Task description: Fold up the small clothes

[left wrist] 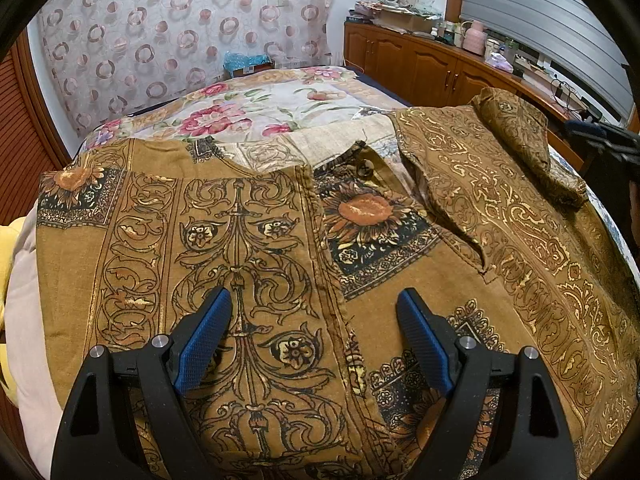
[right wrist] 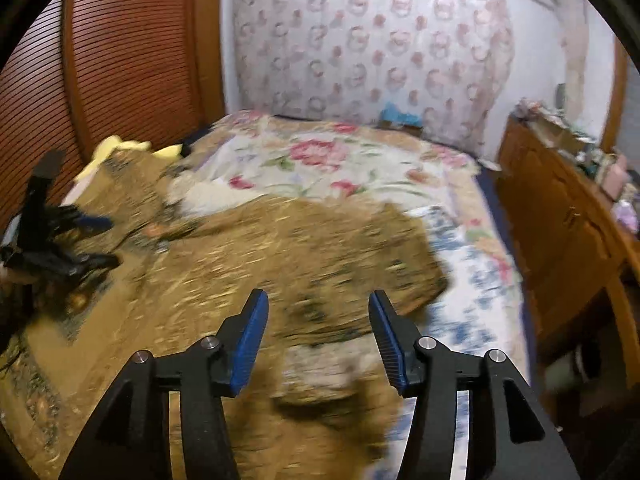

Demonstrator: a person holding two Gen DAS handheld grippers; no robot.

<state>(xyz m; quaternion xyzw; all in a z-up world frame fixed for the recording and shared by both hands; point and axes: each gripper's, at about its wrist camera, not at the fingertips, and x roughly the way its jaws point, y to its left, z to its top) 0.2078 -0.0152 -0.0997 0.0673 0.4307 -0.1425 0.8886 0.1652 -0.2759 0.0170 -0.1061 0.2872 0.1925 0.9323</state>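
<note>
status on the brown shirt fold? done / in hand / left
Done: the brown gold-printed shirt lies spread on the floral bedspread, and its far sleeve already looks folded onto the body. In hand: nothing; the left gripper and the right gripper are both open above the cloth, gripping nothing. Left: probably the near sleeve side and the body folds. The right wrist view is motion-blurred, so finer detail is unclear.
</note>
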